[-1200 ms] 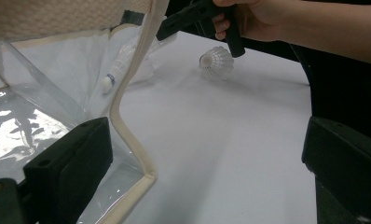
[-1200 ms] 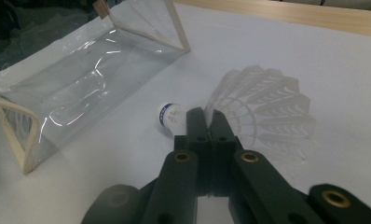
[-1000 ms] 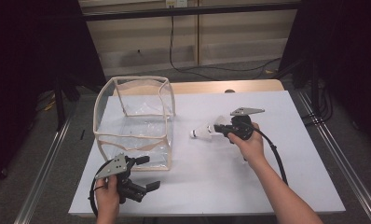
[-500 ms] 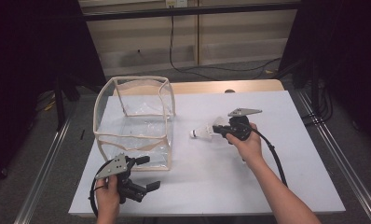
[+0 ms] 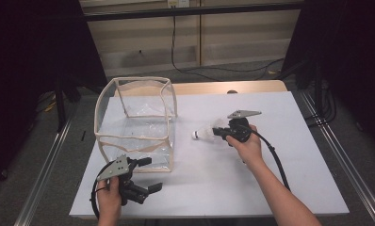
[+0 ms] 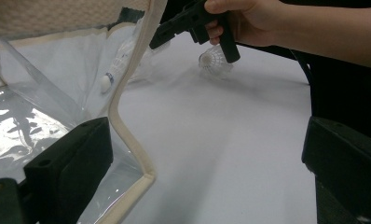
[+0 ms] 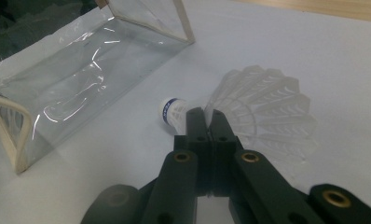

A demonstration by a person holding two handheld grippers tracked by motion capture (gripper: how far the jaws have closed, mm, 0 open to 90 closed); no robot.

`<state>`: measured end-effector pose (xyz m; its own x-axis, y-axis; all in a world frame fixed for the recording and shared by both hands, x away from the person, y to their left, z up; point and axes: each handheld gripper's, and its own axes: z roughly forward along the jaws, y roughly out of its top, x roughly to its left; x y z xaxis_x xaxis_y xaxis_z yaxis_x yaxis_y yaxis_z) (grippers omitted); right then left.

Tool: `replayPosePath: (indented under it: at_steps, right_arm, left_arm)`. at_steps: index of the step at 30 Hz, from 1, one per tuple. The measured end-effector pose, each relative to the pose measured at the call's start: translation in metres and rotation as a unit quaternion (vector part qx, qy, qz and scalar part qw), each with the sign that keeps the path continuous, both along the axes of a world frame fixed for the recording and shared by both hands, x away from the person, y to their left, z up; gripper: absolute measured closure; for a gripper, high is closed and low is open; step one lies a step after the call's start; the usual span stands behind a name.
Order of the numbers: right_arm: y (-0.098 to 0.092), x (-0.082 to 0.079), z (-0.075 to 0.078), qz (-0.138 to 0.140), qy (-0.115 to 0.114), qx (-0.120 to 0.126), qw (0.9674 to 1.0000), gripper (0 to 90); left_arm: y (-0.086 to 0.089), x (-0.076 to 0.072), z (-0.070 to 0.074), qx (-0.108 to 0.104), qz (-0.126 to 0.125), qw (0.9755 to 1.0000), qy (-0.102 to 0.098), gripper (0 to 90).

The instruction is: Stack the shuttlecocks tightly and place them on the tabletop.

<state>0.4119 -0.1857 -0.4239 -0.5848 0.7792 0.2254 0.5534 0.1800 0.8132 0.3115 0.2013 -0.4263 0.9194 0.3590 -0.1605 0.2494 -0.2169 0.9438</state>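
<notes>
Shuttlecock (image 5: 207, 132) in the right tongs (image 5: 218, 132): that is the step in hand, as I judge it, a pick-up meant for the clear bag. The right tongs are clenched, their tips pinched together at the narrow neck just behind the cork (image 7: 170, 113), with the white feather skirt (image 7: 263, 109) fanning out to the far side of the tips. Whether the shuttlecock rests on the white table (image 5: 270, 174) or sits just above it, I cannot tell. The clear bag (image 5: 136, 123) with cream piping stands open-topped beyond the cork end, well apart from the right tongs and just beside the left tongs (image 5: 150, 175), which hang released, jaws wide, near the bag's front corner. The next move, I would say, calls for lifting the shuttlecock clear, carrying it over the bag's rim and letting go above the opening; the left tongs could steady the limp wall. From the left gripper view the shuttlecock is partly veiled by the bag's plastic, and the bag's floor is hard to read through the glare.
</notes>
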Motion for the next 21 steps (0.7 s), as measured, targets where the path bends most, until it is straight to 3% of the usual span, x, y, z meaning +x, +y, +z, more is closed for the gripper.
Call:
replayPosePath:
  at_steps: [21]
  right_arm:
    - [0.005,0.0018,-0.0045,0.007,0.008,-0.003,0.9999,89.9]
  left_arm:
    - [-0.0006,0.0001,-0.0005,0.002,-0.001,1.0,0.002,2.0]
